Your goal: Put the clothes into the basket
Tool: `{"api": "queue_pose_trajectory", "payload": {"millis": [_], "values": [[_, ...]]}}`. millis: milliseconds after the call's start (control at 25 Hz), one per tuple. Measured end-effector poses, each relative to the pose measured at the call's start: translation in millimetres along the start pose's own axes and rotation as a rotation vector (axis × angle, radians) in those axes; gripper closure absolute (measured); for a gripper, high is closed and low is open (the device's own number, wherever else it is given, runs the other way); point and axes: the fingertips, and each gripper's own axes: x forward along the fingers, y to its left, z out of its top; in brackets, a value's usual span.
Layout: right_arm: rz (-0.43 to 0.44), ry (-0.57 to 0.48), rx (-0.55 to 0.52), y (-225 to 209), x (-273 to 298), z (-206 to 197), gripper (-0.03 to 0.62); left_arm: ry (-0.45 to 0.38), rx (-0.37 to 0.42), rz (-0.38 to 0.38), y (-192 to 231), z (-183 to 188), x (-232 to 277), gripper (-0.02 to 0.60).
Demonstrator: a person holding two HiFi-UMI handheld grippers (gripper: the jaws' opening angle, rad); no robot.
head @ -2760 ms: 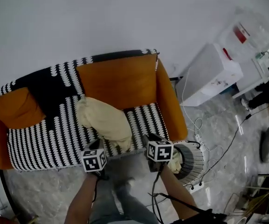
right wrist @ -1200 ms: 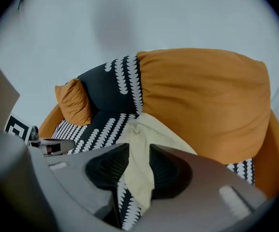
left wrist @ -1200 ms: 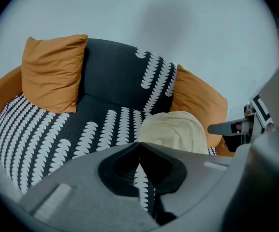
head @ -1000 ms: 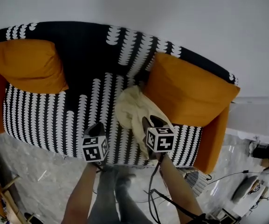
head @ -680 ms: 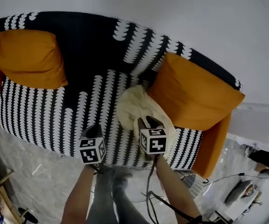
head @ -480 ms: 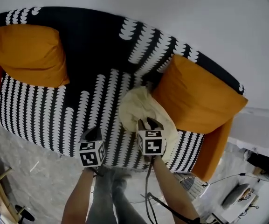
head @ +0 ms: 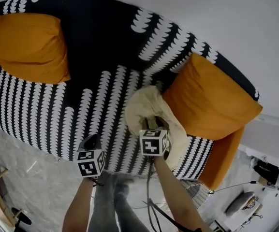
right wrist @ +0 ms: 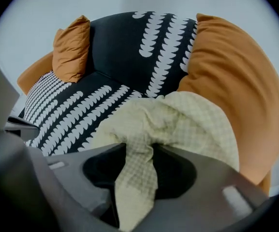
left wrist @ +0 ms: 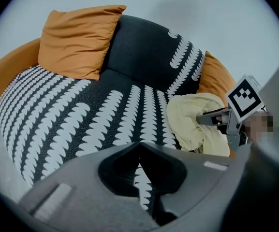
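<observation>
Crumpled pale-yellow checked garment (head: 146, 105) on patterned sofa (head: 76, 110) seat, touching orange cushion (head: 209, 100). Fold between just-opened jaws of right hand-held gripper (right wrist: 138, 151), unpinched. Left hand-held gripper (left wrist: 139, 146) pressed together, empty. Garment's near edge hidden behind marker cube (head: 153, 141).

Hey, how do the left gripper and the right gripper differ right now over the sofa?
The left gripper has its jaws together and empty; the right gripper has its jaws apart, having just been opening, with a fold of the pale yellow garment between them. The left gripper hangs over bare patterned sofa seat, while the right gripper is over the garment beside the orange cushion. Both point down at the seat.
</observation>
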Motion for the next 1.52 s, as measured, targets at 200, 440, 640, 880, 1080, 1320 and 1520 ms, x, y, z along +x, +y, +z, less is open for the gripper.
{"api": "queue_pose_trajectory", "payload": {"millis": [200,440,640,880,1080,1320,1520], "values": [[-0.047,0.020,-0.035,0,6,-2,0.414,0.020,-0.004,0.011,1,-4,-3,0.578],[-0.108,0.063,0.007,-5,9,-1,0.422,0.028,0.000,-0.015,-2,1,-5,0.578],[-0.157,0.013,0.030,-18,24,1,0.482,-0.017,0.016,-0.014,3,0,8,0.578],[-0.153,0.023,0.001,-18,18,0,0.545,-0.004,0.021,-0.003,6,1,-6,0.578],[-0.118,0.004,0.068,-14,9,1,0.554,-0.019,0.029,-0.019,6,-2,-5,0.578],[-0.091,-0.068,0.063,-4,-12,3,0.557,-0.064,0.025,-0.031,-12,0,-11,0.578],[-0.065,-0.089,0.076,6,-58,2,0.557,-0.076,0.051,-0.067,-33,9,-38,0.578]]}}
